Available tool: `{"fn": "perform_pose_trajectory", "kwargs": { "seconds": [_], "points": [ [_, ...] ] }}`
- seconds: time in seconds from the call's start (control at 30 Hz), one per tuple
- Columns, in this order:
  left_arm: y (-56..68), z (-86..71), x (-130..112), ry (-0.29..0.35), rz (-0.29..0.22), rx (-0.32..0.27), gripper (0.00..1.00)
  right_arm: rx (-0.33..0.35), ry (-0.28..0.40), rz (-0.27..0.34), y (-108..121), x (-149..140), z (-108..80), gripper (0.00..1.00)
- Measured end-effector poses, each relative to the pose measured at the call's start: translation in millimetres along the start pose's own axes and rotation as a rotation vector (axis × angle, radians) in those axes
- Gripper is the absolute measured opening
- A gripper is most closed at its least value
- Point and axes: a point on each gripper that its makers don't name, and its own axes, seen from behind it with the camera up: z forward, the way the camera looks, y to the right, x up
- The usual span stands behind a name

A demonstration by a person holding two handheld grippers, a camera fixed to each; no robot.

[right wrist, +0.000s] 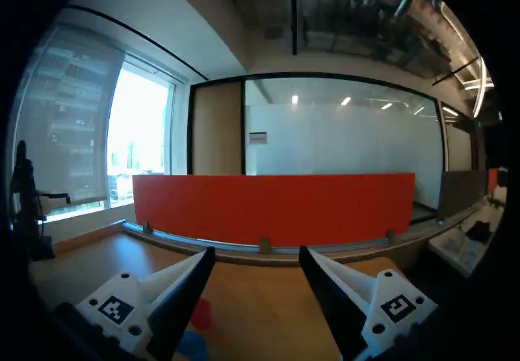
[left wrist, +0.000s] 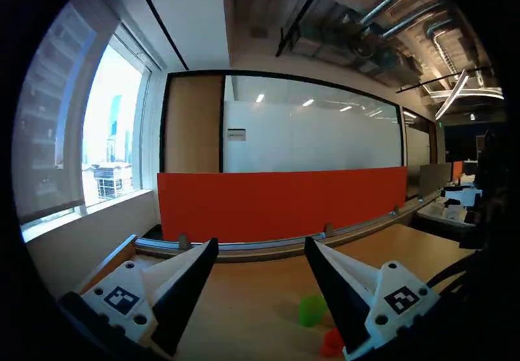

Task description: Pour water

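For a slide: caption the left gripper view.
Open left gripper over wooden desk, green cup and red cup below, orange divider ahead.

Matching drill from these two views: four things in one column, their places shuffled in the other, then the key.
Things:
1. green cup
2. blue object
3. orange divider
4. window

Places:
A. along the back edge of the desk
B. in the left wall
C. at the bottom edge of the right gripper view
D. on the desk, low in the left gripper view

Pairs: 1-D, 2-C, 3-A, 4-B
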Motion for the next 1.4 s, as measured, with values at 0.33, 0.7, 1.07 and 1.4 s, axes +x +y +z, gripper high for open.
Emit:
{"fn": "perform_pose_trajectory", "kwargs": {
  "seconds": [0.33, 0.7, 1.07, 1.4],
  "points": [
    [21.2, 4.1, 6.5, -0.005, 0.052, -0.104, 0.98, 0.102, -0.009, 0.001, -14.5, 1.0, 0.7, 0.99],
    [49.2, 2.5, -2.8, -0.059, 0.054, -0.276, 0.98, 0.319, -0.006, -0.040, -55.3, 8.4, -4.9, 0.99],
    [60.2, 7.8, -10.2, -0.087, 0.028, -0.384, 0.98, 0.487, -0.089, -0.044, -92.2, -3.9, -11.7, 0.99],
    [66.3, 14.5, -8.7, -0.094, 0.033, -0.439, 0.99, 0.541, -0.107, -0.091, -101.6, -2.7, -13.6, 0.99]
  ]
}}
